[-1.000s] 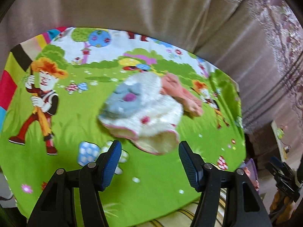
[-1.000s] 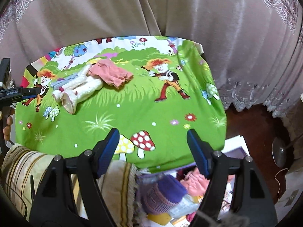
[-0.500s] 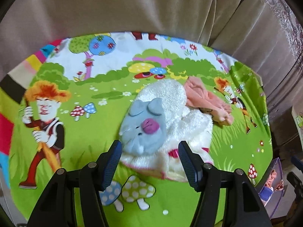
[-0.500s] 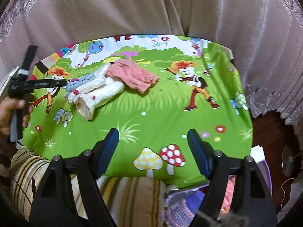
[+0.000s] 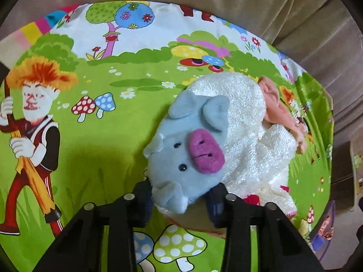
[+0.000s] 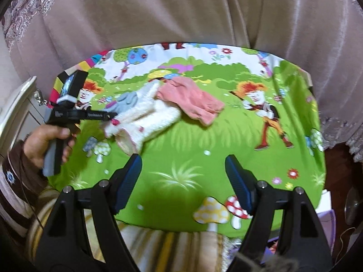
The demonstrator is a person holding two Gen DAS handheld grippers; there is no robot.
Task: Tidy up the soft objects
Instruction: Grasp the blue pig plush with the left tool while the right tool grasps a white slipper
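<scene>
A fluffy white slipper with a blue-grey pig face and purple snout [image 5: 192, 149] lies on the cartoon-print green cloth [image 5: 95, 158]. My left gripper [image 5: 179, 201] has its jaws around the pig face's near edge; the fingertips are hidden by the plush. A pink cloth [image 5: 281, 115] lies behind the slipper. In the right wrist view the slipper [image 6: 145, 117] and the pink cloth [image 6: 192, 102] lie at centre left, with the left gripper [image 6: 111, 114] at the slipper. My right gripper [image 6: 183, 179] is open and empty above the cloth's near part.
Beige-pink curtains [image 6: 181, 11] hang behind the table. A striped cushion [image 6: 172, 249] sits at the near edge. A white cabinet [image 6: 15, 108] stands at the left. Bags and clutter [image 6: 324, 222] lie on the floor at the right.
My left gripper has moved forward onto the pig-face slipper and its jaws have narrowed around it. The right gripper has moved left and closer to the table, still open.
</scene>
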